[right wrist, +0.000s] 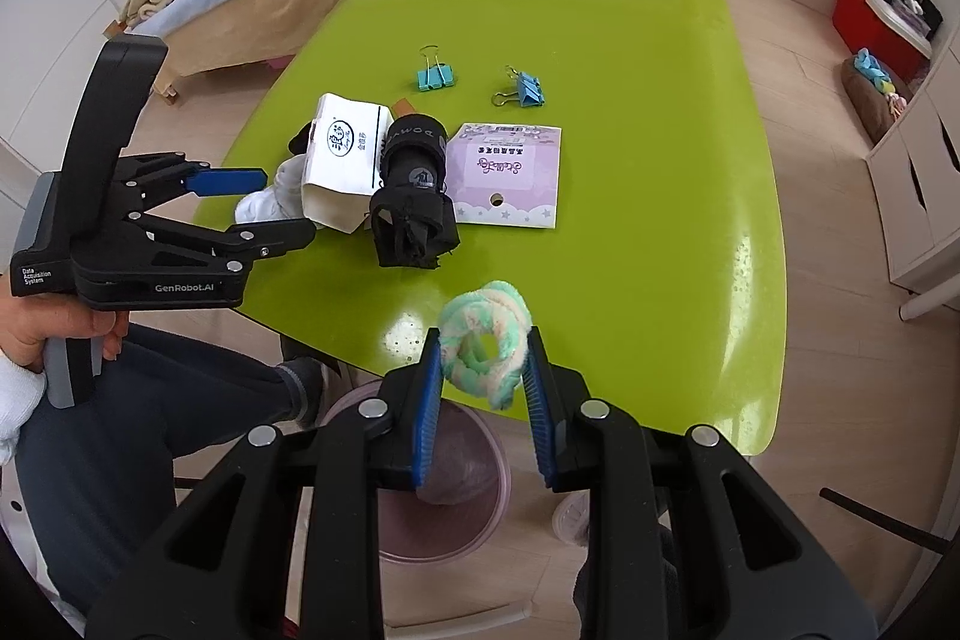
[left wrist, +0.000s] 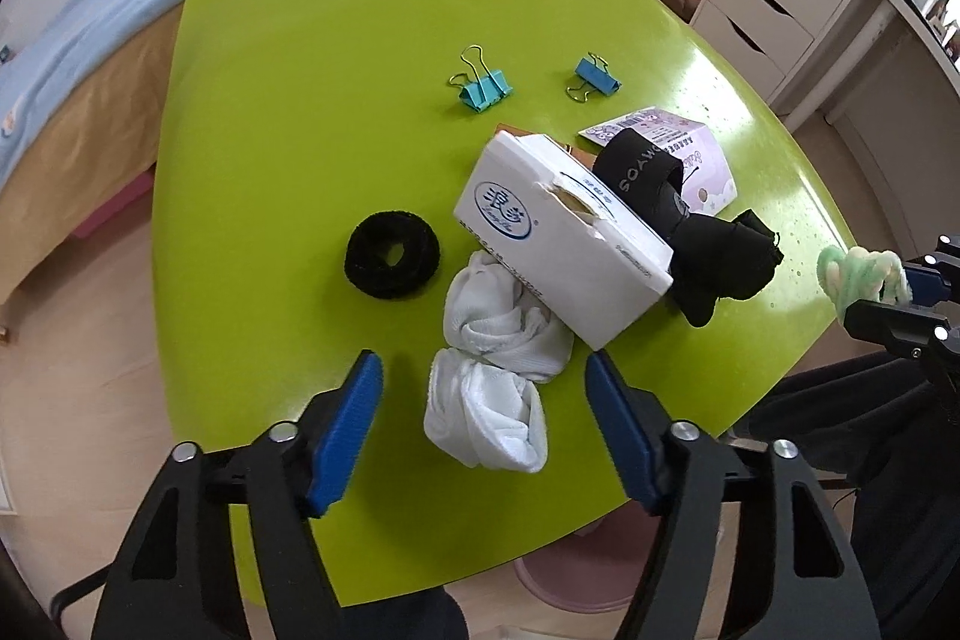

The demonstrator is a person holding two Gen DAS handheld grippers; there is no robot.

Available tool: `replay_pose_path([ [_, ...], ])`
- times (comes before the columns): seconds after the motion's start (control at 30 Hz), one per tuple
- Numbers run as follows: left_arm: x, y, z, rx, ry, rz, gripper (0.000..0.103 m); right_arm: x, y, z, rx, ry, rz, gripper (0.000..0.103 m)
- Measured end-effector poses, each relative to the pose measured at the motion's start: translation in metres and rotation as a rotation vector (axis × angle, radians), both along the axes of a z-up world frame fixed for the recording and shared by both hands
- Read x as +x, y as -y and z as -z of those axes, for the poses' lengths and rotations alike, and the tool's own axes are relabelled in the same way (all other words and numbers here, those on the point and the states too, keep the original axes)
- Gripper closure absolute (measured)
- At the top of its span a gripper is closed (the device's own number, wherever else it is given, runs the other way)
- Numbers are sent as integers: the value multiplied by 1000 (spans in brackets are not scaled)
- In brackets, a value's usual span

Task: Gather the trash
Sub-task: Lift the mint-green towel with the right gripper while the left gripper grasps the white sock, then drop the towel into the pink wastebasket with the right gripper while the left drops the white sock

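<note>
Glossy tabletop (left wrist: 288,112), soft cloth

A fluffy scrunchie (right wrist: 486,340), white terry cloth (left wrist: 492,376) and a matt cardboard box (left wrist: 564,232) were seen.

Holding the left gripper (left wrist: 483,388) low with fingers spread wide apart; pinching a fluffy ring (right wrist: 483,343) between the right gripper's (right wrist: 483,358) blue pads (right wrist: 429,400); gripping the left handle in a bare hand (right wrist: 54,325), apparently loosely.

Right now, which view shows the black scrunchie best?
The left wrist view: the black scrunchie lies fully exposed on the green table. In the right wrist view only a sliver shows behind the white box.
</note>
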State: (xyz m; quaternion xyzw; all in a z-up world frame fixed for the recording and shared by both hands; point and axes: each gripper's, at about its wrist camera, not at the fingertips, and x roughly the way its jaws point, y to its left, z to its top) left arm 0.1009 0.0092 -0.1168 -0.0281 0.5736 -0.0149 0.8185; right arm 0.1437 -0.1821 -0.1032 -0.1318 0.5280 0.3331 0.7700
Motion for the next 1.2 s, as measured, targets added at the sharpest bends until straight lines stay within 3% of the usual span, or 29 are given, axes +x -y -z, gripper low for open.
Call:
replay_pose_path([
  [0.03, 0, 1, 1, 1, -6, 0, 60, 0, 0, 0, 0, 1, -1, 77],
  [0.13, -3, 2, -1, -4, 2, -4, 69, 0, -1, 0, 2, 4, -3, 77],
  [0.7, -46, 9, -43, -24, 117, -59, 71, -20, 8, -15, 43, 38, -12, 77],
  [1.2, -107, 30, -71, -65, 208, -61, 71, -70, 14, -34, 95, 56, -75, 76],
])
